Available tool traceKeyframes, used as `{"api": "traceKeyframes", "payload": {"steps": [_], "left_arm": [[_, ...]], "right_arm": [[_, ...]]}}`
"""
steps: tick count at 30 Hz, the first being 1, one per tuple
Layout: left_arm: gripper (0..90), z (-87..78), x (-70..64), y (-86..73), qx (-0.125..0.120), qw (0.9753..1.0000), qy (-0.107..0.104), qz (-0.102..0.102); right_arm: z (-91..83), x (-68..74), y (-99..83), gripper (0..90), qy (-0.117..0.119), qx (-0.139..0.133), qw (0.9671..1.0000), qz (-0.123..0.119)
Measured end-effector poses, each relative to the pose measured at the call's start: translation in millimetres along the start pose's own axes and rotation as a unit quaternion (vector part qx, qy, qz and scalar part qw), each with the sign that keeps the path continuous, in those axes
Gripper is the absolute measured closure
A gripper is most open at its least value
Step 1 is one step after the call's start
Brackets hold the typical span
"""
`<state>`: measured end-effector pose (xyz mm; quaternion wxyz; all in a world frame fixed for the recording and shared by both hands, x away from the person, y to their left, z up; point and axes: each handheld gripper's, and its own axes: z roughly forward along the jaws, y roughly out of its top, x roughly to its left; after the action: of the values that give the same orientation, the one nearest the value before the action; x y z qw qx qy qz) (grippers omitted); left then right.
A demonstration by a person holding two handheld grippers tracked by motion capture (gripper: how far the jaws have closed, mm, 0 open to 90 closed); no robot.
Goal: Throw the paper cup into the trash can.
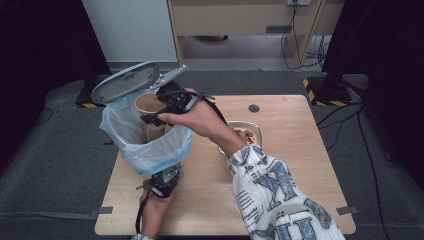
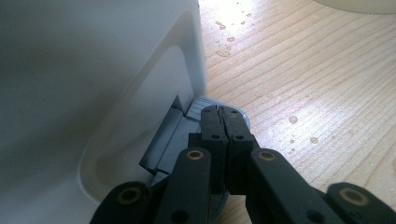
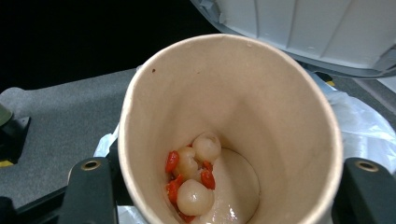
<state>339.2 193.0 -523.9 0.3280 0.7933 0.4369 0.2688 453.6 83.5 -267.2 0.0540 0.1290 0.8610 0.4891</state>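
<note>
So my right gripper (image 1: 159, 116) fingers clamp the paper cup (image 3: 224, 135) over the bin (image 1: 145, 145); left gripper (image 2: 223, 122) fingers, clenched, press the pedal (image 2: 198, 112). I'd tip slowly, keeping the food leftovers (image 3: 196, 182) inside the liner.

cup (image 1: 148, 103) over bin (image 1: 150, 150), bowl (image 1: 252, 131) right

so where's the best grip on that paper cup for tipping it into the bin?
Mid-wall, jaws either side, from the cup's outside. The right gripper holds the paper cup that way: round tapering wall, open mouth left free, food at the bottom.
</note>
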Motion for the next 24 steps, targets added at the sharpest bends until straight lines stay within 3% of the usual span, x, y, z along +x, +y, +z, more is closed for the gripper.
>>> {"api": "traceKeyframes", "payload": {"steps": [20, 24], "left_arm": [[87.9, -0.1, 0.1, 0.0, 0.001, 1.0000, 0.000, -0.001], [87.9, -0.1, 0.0, 0.0, 0.000, 1.0000, 0.000, -0.001]], "right_arm": [[23.1, 7.7, 0.1, 32.7, 0.009, 0.013, 0.9999, -0.006], [28.7, 10.1, -2.1, 25.4, 0.011, 0.026, 0.9996, -0.003]]}}
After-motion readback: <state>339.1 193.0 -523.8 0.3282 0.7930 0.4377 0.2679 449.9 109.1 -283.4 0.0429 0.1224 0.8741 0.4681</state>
